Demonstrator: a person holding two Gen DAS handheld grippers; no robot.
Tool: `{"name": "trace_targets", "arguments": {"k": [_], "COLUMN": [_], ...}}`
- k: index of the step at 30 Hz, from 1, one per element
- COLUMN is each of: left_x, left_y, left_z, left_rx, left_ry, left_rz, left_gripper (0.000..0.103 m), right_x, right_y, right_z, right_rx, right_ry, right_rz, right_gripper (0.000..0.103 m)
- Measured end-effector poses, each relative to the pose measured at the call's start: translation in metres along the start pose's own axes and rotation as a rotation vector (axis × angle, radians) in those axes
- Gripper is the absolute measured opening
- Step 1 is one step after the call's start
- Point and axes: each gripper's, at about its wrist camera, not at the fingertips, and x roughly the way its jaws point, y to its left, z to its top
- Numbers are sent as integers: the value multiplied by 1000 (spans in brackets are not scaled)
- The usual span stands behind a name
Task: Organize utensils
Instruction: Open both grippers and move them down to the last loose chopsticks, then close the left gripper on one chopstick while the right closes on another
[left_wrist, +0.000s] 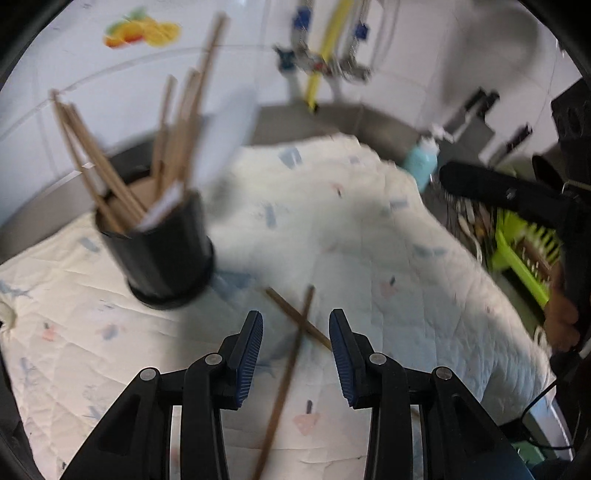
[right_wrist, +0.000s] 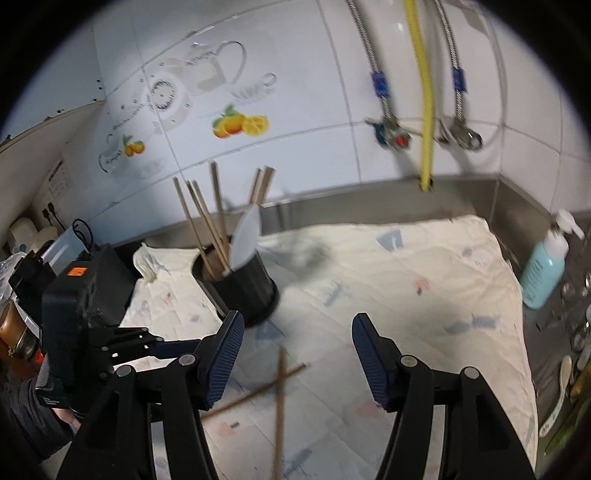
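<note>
A black utensil holder (left_wrist: 168, 254) stands on the white quilted cloth (left_wrist: 332, 221), holding several wooden chopsticks (left_wrist: 110, 184) and a white spoon (left_wrist: 221, 144). It also shows in the right wrist view (right_wrist: 245, 288). Two loose chopsticks lie crossed on the cloth (left_wrist: 299, 321), between and just ahead of my open, empty left gripper (left_wrist: 295, 354). My right gripper (right_wrist: 297, 358) is open and empty above the same crossed chopsticks (right_wrist: 280, 376). The left gripper also shows at the left of the right wrist view (right_wrist: 140, 343).
A blue soap bottle (right_wrist: 545, 269) stands at the cloth's right edge. A green basket (left_wrist: 524, 251) with utensils sits at the right. Another white spoon (right_wrist: 559, 391) lies at the far right. Tiled wall, hoses and valves (right_wrist: 424, 129) are behind.
</note>
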Motion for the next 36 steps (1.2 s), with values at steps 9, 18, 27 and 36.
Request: {"name": "trace_targets", "arguments": {"k": [9,18,27,36], "left_x": [62,93,102,57], "left_y": [-11,-6,-7,11], "left_z": [-7,-7,-16,-5], "left_rx": [77,92,124,30], "left_ry": [145,192,180,46], "left_rz": [13,40,81,90], "left_gripper": [31,24,7,6], "right_x": [6,19,33,61], "right_y": [-17,-16,-19,-10], "right_z": [-20,-33,-45,-50], "right_rx": [33,33,52,46], "right_ry": [64,125,181,258], "right_rz": [-25,-11,-2,31], "right_gripper": [67,67,56,31]}}
